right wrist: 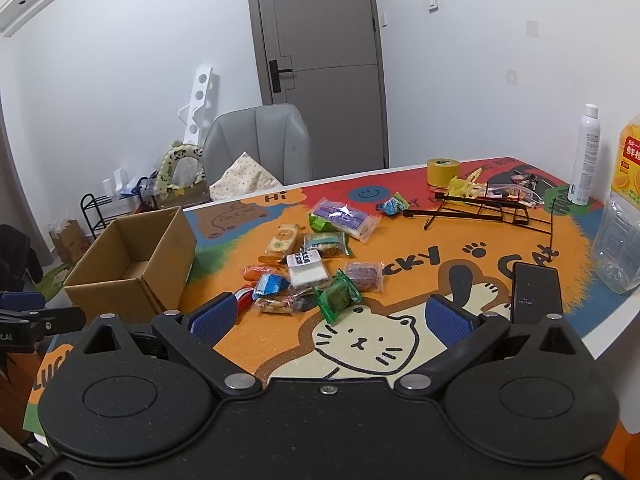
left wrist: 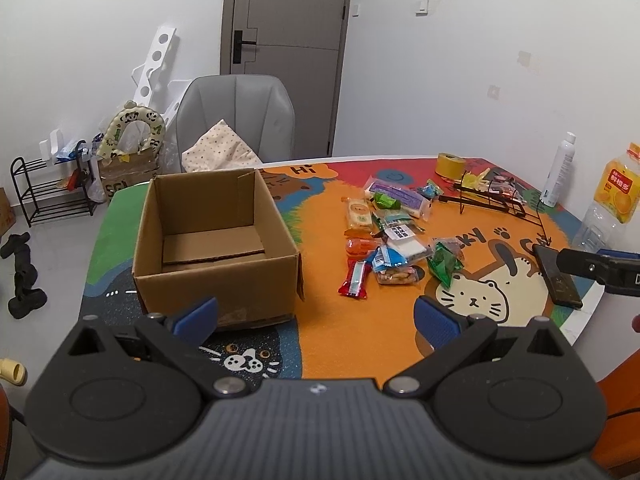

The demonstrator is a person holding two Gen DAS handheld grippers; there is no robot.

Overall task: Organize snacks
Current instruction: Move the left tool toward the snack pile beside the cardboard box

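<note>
A pile of several wrapped snacks (left wrist: pixel 390 236) lies mid-table on the cartoon cat mat; in the right wrist view the snacks (right wrist: pixel 312 260) lie just ahead. An open, empty cardboard box (left wrist: pixel 212 240) stands left of them, and also shows at the left in the right wrist view (right wrist: pixel 132 268). My left gripper (left wrist: pixel 316 316) is open and empty, above the near table edge, in front of the box. My right gripper (right wrist: pixel 330 312) is open and empty, short of the snack pile. A green packet (right wrist: pixel 336 294) lies nearest to it.
A black phone (right wrist: pixel 536 292) lies at the right edge. A black wire rack (right wrist: pixel 488 208), yellow tape roll (right wrist: pixel 442 170), white spray bottle (right wrist: pixel 586 156) and juice bottle (right wrist: pixel 624 216) stand at the back right. A grey chair (left wrist: pixel 236 120) is behind the table.
</note>
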